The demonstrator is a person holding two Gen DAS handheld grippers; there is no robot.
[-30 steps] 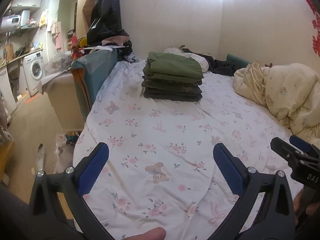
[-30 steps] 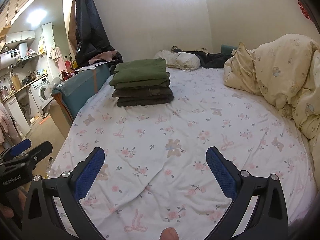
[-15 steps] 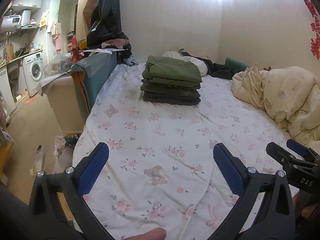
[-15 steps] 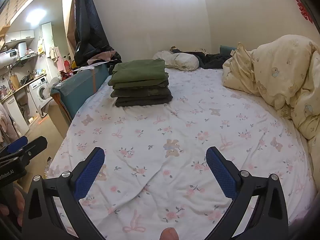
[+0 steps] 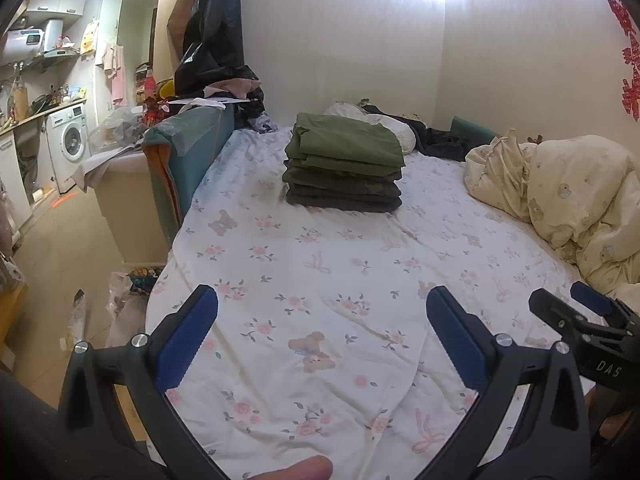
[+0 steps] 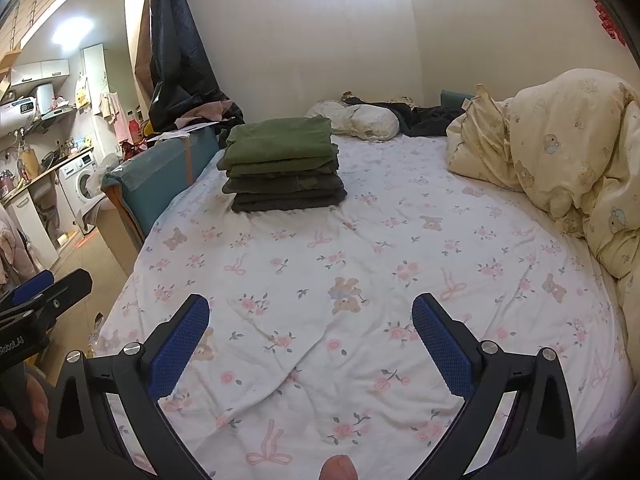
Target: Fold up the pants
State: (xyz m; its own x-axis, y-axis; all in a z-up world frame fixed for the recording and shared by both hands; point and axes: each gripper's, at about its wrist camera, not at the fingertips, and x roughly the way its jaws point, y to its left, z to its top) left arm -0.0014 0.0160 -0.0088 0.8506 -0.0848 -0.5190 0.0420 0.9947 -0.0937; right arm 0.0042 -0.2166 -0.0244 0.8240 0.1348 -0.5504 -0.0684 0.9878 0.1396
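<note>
A stack of several folded pants (image 5: 344, 164), green on top and dark grey below, sits on the far left part of the bed; it also shows in the right wrist view (image 6: 282, 164). My left gripper (image 5: 320, 316) is open and empty above the near part of the flowered sheet (image 5: 320, 280). My right gripper (image 6: 310, 320) is open and empty above the same sheet (image 6: 360, 260). Each gripper shows at the edge of the other's view, the right gripper (image 5: 580, 320) and the left gripper (image 6: 44, 292).
A crumpled cream duvet (image 5: 568, 188) lies along the bed's right side. A pillow (image 6: 356, 118) and dark clothes (image 6: 420, 114) lie at the head. A teal padded board (image 5: 188, 148) lines the left edge. A washing machine (image 5: 68, 140) stands at the left.
Both grippers have drawn back and slightly up from the bed. Jaws stay open and empty. The stack has not moved.
</note>
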